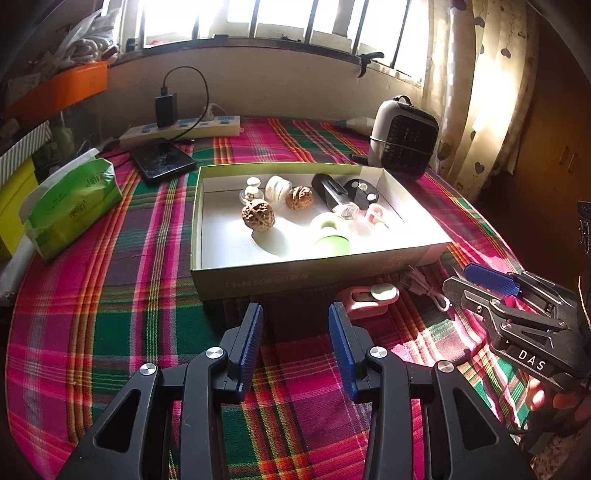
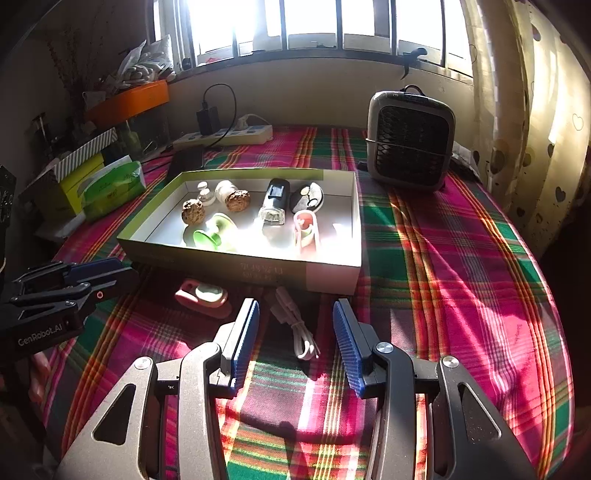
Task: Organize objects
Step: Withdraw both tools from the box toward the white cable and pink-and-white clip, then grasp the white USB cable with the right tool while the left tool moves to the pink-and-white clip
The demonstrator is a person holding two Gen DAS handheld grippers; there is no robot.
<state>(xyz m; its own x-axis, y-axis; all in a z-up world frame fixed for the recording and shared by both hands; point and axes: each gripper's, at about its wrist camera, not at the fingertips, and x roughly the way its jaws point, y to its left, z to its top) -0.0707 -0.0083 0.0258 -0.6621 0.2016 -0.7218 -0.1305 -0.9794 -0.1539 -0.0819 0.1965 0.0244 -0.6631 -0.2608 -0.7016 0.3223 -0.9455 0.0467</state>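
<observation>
- A pink, green and red plaid cloth (image 2: pixel 443 258) covers the table below a barred, sunlit window (image 2: pixel 314 26); a patterned curtain (image 2: pixel 535 110) hangs at the right.
- At the back sit a white power strip (image 1: pixel 181 129) with a black charger plugged in, a dark flat device (image 1: pixel 164 160), a grey grilled desk fan (image 2: pixel 410 140) and a green tissue pack (image 1: pixel 74 210).
- A shallow open cardboard box with white inside walls (image 1: pixel 288 275) stands mid-table.
- Inside it lie two brown wrinkled walnuts (image 1: pixel 258 216), a white knob-topped piece (image 1: pixel 252 188), a white ribbed roll (image 1: pixel 277 187), a black lamp-like device with a clear end (image 1: pixel 332 194), a black oval piece with white dots (image 2: pixel 307 197), a lime green cup-shaped thing on its side (image 1: pixel 330 232) and a small pink holder (image 2: pixel 306 229).
- Outside, just beside the box's near wall, a pink-and-pale-green small gadget (image 2: pixel 203 295) and a coiled white cable (image 2: pixel 295 325) lie on the cloth.
- The left gripper (image 1: pixel 295 343) hovers tilted downward before the box, blue-padded jaws parted, nothing between them.
- The right gripper (image 2: pixel 295 347) is tilted downward too, jaws partly spread and gripping nothing; the cable lies on the cloth, seen through the gap.
- A person's fingers (image 1: pixel 539 397) show under the right gripper.
</observation>
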